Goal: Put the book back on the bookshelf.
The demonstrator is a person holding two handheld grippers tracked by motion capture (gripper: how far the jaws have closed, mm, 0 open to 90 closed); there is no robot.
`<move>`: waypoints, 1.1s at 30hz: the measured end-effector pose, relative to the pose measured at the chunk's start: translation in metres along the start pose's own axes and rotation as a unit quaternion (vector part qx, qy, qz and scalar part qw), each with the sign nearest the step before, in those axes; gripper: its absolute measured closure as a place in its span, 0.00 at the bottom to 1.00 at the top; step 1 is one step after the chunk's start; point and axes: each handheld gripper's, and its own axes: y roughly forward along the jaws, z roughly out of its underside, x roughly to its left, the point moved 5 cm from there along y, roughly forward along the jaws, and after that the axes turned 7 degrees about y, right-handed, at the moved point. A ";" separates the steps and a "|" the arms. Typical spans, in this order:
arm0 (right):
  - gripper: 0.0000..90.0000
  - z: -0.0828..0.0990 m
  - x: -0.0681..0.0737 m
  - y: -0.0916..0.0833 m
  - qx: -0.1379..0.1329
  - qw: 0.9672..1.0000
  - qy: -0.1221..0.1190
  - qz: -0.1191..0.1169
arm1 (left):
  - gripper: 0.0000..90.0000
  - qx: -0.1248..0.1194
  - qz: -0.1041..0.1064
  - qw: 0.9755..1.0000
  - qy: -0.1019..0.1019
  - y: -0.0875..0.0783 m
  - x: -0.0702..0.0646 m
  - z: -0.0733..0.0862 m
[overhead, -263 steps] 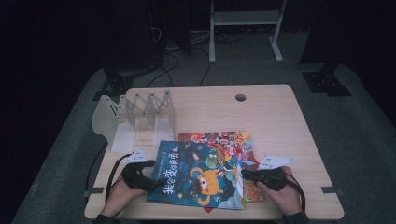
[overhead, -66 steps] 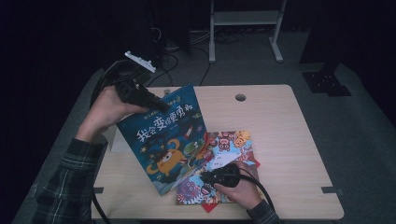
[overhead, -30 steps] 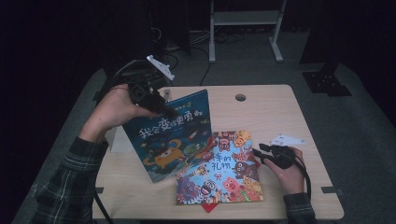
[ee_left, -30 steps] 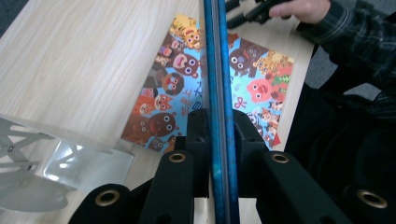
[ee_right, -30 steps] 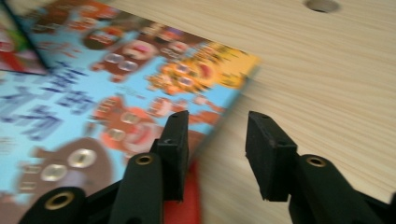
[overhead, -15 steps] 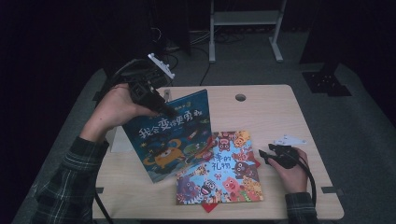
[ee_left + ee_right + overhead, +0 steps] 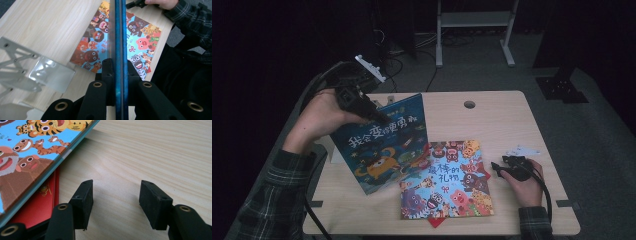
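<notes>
Gripping blue book (image 7: 382, 150) w/ left gripper (image 7: 379, 116); right gripper (image 7: 496, 169) just opened, empty.

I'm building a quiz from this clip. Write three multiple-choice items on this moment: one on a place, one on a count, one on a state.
1. Where does the animal-cover book lie?
A. flat on the table
B. in the white rack
C. on the floor

2. How many books can be seen?
A. one
B. two
C. three

3. How is the right claw?
A. shut on a book
B. open with nothing in it
C. shut on a cable

Key: 1 A, it lies flat on the wooden table. 2 C, the blue book in the left claw, the animal-cover one, and a red book under it. 3 B, its jaws, just opening, stand apart over bare wood.
</notes>
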 end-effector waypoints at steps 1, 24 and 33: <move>0.48 0.000 0.000 0.000 0.000 1.000 0.000 0.001 | 0.92 -0.001 -0.003 1.000 -0.003 -0.002 0.001 0.002; 0.33 0.000 -0.001 0.002 0.008 1.000 0.003 0.004 | 0.91 0.016 -0.057 0.995 -0.083 -0.050 0.020 0.072; 0.33 0.000 -0.001 0.002 0.008 1.000 0.004 0.004 | 0.91 0.021 -0.085 0.986 -0.140 -0.068 0.035 0.110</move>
